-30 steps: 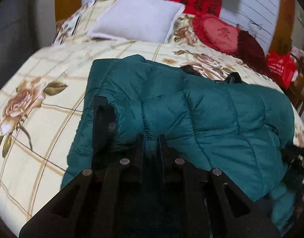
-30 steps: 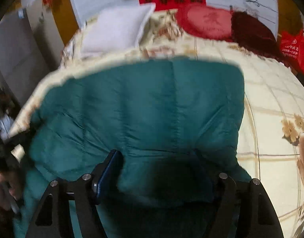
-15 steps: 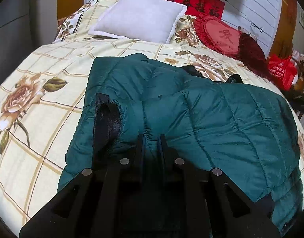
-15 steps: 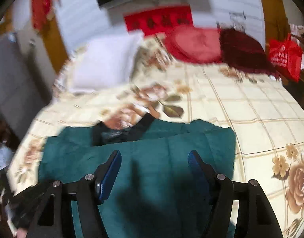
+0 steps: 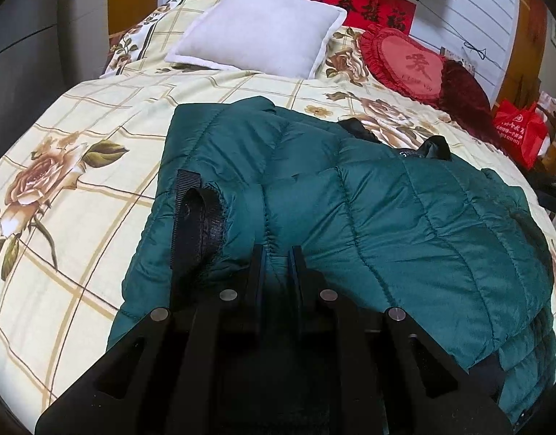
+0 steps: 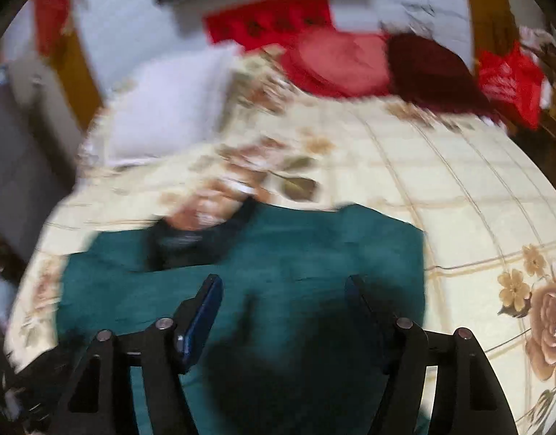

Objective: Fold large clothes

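Note:
A dark green quilted puffer jacket [image 5: 368,210] lies spread on the bed, with a black cuff strap [image 5: 196,217] at its near left and a black collar [image 5: 426,146] at the far side. My left gripper [image 5: 276,253] is shut on a fold of the jacket's near edge. In the blurred right wrist view the jacket [image 6: 278,272] lies below my right gripper [image 6: 283,282], which is open, empty and held above the fabric.
The bed has a cream floral checked cover [image 5: 78,137]. A white pillow [image 5: 259,29], a red heart cushion [image 5: 404,61] and a dark red cushion [image 5: 466,98] lie at the head. A red bag [image 5: 521,130] sits at the far right.
My right gripper has let go of the jacket and lifted away from it; the jacket half it covered now lies flat. My left gripper stays shut on the edge.

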Demonstrator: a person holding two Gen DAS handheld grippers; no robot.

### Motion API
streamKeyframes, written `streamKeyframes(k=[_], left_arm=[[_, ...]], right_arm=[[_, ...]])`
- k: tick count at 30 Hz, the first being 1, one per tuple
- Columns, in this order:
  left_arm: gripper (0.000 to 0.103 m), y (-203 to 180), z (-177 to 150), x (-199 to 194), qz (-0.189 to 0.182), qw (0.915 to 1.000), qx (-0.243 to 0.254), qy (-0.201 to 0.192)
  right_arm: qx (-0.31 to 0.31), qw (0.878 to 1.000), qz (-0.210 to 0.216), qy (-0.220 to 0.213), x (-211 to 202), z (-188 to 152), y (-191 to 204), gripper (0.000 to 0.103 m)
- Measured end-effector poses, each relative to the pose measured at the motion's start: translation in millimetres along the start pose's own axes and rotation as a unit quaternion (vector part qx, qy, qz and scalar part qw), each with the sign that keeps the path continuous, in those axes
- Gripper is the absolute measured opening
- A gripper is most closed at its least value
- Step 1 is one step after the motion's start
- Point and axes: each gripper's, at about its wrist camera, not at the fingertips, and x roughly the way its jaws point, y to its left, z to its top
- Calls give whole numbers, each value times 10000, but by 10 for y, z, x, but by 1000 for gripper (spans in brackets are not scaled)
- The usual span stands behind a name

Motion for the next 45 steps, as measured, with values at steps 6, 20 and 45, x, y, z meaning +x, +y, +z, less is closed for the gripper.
streamKeyframes(k=[6,20,45], left_arm=[[13,-3,-1,-1,10,10000,15,-5],[13,-7,-6,4,2,10000,6,-4],[13,2,-7,3,-5,10000,-10,-8]], right_arm=[[-655,9962,-229,531,129,-707,341,90],[-523,9984,-114,191,118,-864,262,103],[-655,9972,-276,222,137,-880,284,103]])
